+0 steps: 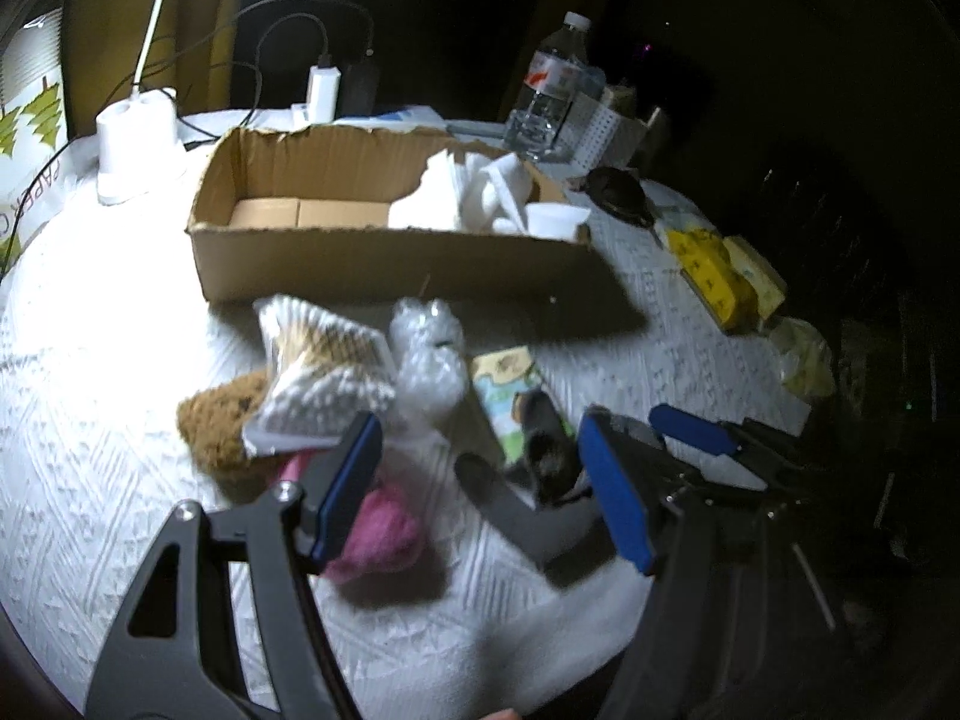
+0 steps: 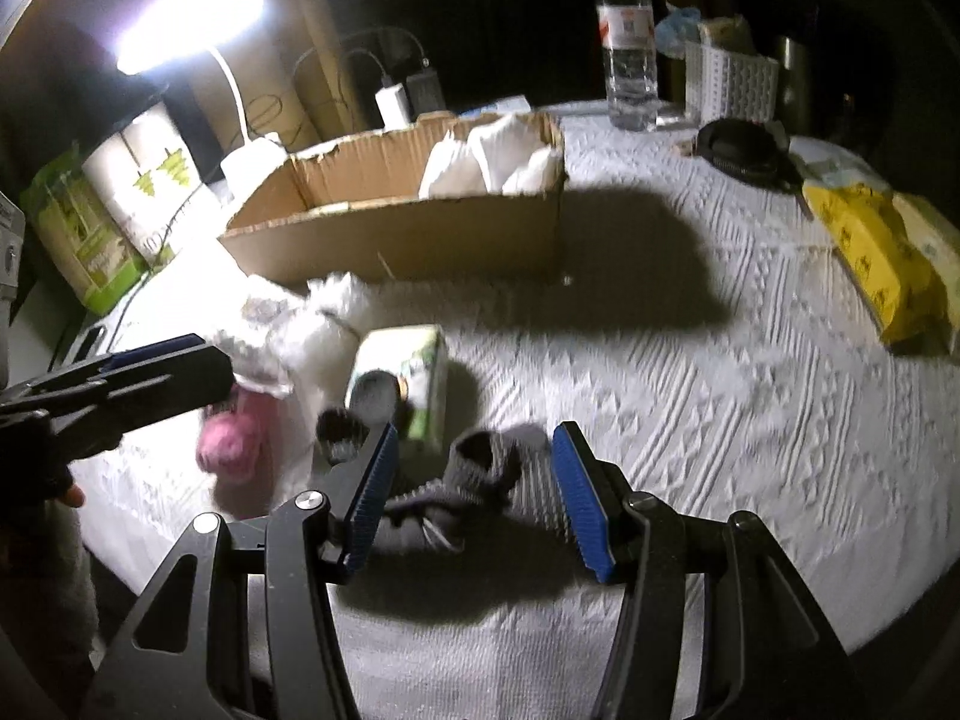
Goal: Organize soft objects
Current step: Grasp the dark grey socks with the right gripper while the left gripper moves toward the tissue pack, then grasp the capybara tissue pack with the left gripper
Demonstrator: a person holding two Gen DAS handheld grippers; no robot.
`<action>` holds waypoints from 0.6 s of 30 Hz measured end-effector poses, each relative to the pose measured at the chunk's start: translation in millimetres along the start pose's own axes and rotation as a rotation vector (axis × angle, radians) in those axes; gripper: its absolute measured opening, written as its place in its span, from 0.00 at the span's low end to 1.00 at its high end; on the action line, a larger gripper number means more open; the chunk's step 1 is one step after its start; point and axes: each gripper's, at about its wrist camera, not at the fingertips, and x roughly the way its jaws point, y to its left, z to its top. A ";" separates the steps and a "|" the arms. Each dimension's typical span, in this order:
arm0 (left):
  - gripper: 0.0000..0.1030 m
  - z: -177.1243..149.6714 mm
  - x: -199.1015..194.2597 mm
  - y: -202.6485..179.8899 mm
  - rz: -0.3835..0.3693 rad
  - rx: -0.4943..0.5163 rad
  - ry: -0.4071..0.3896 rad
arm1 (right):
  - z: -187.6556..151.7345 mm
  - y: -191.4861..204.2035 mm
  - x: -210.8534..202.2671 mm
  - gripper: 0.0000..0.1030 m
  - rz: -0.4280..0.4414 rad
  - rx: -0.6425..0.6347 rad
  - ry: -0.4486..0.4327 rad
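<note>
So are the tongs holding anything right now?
No. The right tongs gape open around the grey sock without pinching it. The left tongs are open and empty.

One cardboard box [image 2: 396, 234], one water bottle [image 2: 627, 42], two yellow packs [image 1: 711, 276].

Right gripper [image 2: 474, 504] jaws apart, grey, possibly knitted sock [image 2: 474, 468] between, cardboard box [image 2: 408, 228] beyond

A dim home room: lamp-lit table [image 2: 690, 372], chargers [image 1: 324, 90], water bottle [image 2: 626, 42], tissue packs [image 2: 870, 252].
</note>
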 end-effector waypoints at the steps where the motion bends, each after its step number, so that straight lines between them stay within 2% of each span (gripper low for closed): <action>1: 0.68 -2.8 0.0 0.3 0.001 0.000 0.003 | -3.2 -0.6 2.2 0.55 0.000 0.002 0.008; 8: 0.68 -11.4 2.0 -1.1 0.011 0.002 0.021 | -16.4 -0.1 17.3 0.55 0.010 0.012 0.043; 10: 0.68 -12.4 4.0 -2.5 0.016 0.003 0.027 | -17.4 -1.1 18.3 0.49 0.034 0.021 0.037; 11: 0.68 -12.7 5.2 -3.6 0.019 0.004 0.030 | -17.3 -1.8 19.0 0.38 0.062 0.027 0.037; 12: 0.68 -13.0 6.0 -4.8 0.021 0.005 0.031 | -17.7 -1.7 19.0 0.32 0.087 0.024 0.033; 15: 0.68 -12.1 9.8 -10.3 0.032 0.014 0.041 | -17.0 -1.8 16.2 0.25 0.110 0.009 0.022; 18: 0.68 -10.0 15.0 -16.5 0.041 0.022 0.049 | -14.6 -10.6 7.0 0.22 0.112 0.007 -0.002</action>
